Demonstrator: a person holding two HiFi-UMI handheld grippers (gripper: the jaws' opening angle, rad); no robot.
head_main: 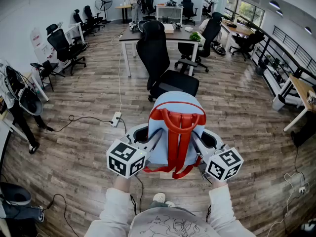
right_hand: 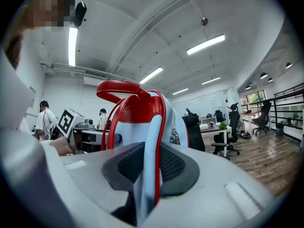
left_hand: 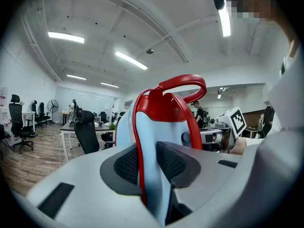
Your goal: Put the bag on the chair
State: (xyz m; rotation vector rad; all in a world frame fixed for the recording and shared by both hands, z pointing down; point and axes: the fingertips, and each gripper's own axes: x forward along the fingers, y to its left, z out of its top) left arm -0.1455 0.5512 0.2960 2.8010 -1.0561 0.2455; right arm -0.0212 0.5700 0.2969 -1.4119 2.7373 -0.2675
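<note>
A light blue bag with red straps and a red top handle hangs in the air in front of me, straps facing me. My left gripper is shut on its left edge and my right gripper on its right edge. In the left gripper view the bag fills the gap between the pads, and the right gripper view shows the same fabric pinched between the pads. A black office chair stands just beyond the bag, its seat bare and partly hidden by the bag.
A desk stands behind the chair, with more black office chairs around the room. A white power strip with cables lies on the wooden floor to the left. People stand at the far back.
</note>
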